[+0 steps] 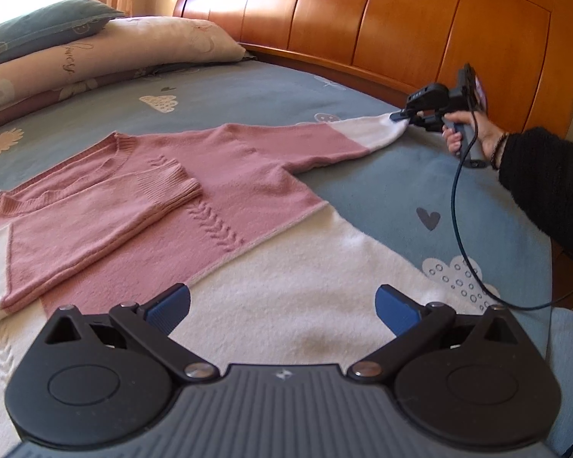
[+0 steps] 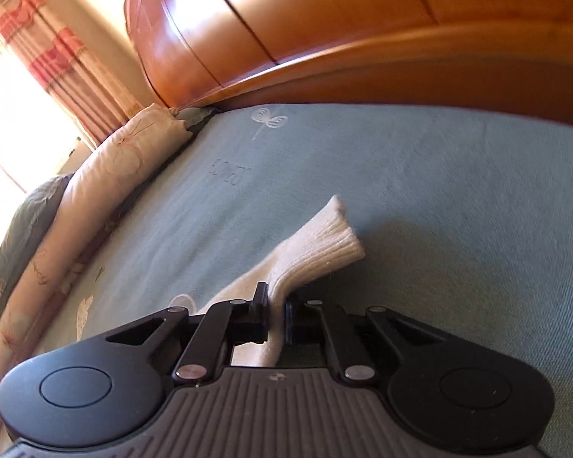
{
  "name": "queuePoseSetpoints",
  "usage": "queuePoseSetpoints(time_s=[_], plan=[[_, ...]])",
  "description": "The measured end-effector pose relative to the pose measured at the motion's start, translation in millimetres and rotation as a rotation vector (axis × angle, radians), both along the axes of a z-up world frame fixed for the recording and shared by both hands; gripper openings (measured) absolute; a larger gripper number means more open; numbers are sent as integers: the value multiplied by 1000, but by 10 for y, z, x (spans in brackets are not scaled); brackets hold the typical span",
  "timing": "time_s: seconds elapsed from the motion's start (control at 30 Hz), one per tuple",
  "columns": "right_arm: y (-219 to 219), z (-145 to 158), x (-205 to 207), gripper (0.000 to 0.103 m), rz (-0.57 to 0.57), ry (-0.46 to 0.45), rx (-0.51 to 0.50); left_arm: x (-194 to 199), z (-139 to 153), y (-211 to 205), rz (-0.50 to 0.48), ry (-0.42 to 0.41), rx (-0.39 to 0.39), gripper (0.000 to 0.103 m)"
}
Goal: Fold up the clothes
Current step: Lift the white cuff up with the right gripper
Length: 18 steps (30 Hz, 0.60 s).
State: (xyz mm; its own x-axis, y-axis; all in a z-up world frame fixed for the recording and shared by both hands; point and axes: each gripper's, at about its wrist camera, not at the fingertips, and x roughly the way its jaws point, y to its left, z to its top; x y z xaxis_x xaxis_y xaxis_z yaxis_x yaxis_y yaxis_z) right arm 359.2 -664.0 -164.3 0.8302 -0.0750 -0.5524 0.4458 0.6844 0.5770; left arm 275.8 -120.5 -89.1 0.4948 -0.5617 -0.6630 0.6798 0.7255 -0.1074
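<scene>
Pink-and-white knit, the sweater (image 1: 195, 191) is lying flat on the bed (image 1: 420, 206), one sleeve already folded across its chest. We are pinching the white cuff (image 2: 324, 244) of the other sleeve in the right hand-held gripper (image 2: 277, 315), its jaws pressed together on the ribbing, probably so that sleeve can be carried over the body too. Our left hand-held gripper (image 1: 282, 309) is hovering spread wide above the white hem, gripping nothing (likely waiting to steady the cloth). From the left wrist we are seeing the whole garment and the hand (image 1: 470, 133) at the far sleeve end; the right wrist is showing only the clamped cuff, the headboard (image 2: 286, 38) and pillows (image 2: 107, 175).
</scene>
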Motion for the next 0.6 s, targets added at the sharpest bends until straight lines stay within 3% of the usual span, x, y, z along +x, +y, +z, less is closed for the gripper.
queuePoseSetpoints(time_s=[0.3,0.6], plan=[[419,481,96,9,51,56,-140,-88,-56,160,29,50,98,102],[1218,1034,355,9,169,65,-280,-189,-3,586,-25,45,10,102]])
